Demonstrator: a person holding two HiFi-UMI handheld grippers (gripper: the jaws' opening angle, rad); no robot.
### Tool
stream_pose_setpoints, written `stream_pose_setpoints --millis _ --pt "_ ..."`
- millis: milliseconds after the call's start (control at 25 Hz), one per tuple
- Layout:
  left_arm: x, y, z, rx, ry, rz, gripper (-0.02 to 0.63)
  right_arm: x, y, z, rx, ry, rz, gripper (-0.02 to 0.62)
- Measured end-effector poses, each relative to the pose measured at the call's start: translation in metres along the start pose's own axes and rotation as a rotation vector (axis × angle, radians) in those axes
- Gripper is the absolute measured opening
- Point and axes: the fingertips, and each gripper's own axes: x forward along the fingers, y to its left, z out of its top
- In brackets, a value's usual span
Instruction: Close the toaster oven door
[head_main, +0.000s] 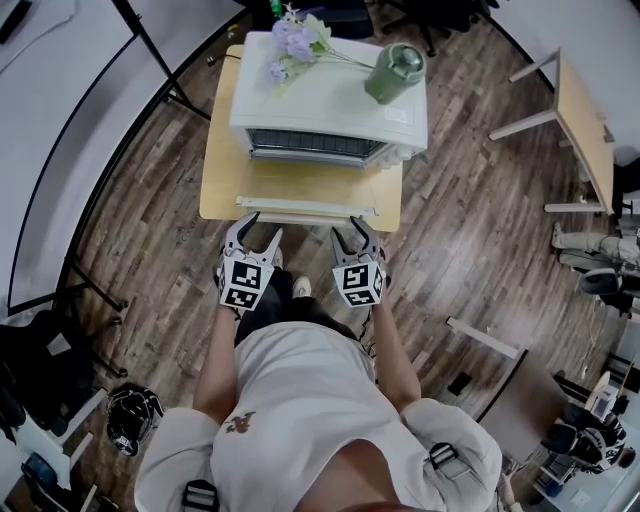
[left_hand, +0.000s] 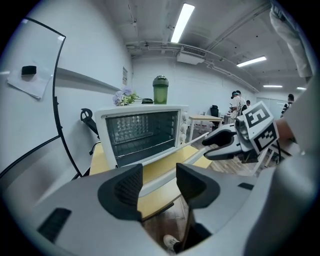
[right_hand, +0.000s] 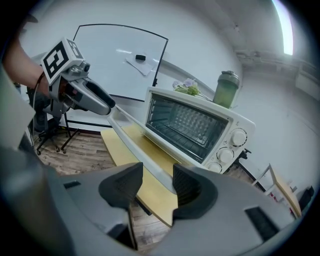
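From where I stand, the toaster oven (head_main: 330, 100) sits at the back of the small wooden counter (head_main: 215, 190). Its glass door (head_main: 300, 180) is dropped fully open and lies flat toward the person, so the task has not yet got going. The pale handle (head_main: 307, 207) runs along the door's near edge, and both tools meet it there. The left tool (head_main: 258, 228) takes one end and the right tool (head_main: 352, 228) the other. The right one is clenched on the bar. The left one has the bar between its pads and looks clamped on it too (its grip seems a touch looser). Holding both ends probably keeps the door from twisting on its hinges as it swings up. Flowers (head_main: 290, 40) and a green bottle (head_main: 395, 72) rest on the oven's roof. A gentle lift would suit, I think, so nothing up there gets jolted.
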Motion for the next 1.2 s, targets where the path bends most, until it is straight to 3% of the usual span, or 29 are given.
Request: stream_pose_setpoints --millis 480,1200 --pt "0.015 0.005 0.003 0.051 0.029 0.011 0.192 -0.002 -0.016 0.021 -0.001 -0.04 -0.026 0.189" --pt "0.021 0.017 0.024 0.06 -0.004 0.041 0.175 -0.002 -0.034 0.044 0.009 -0.081 -0.044 0.19"
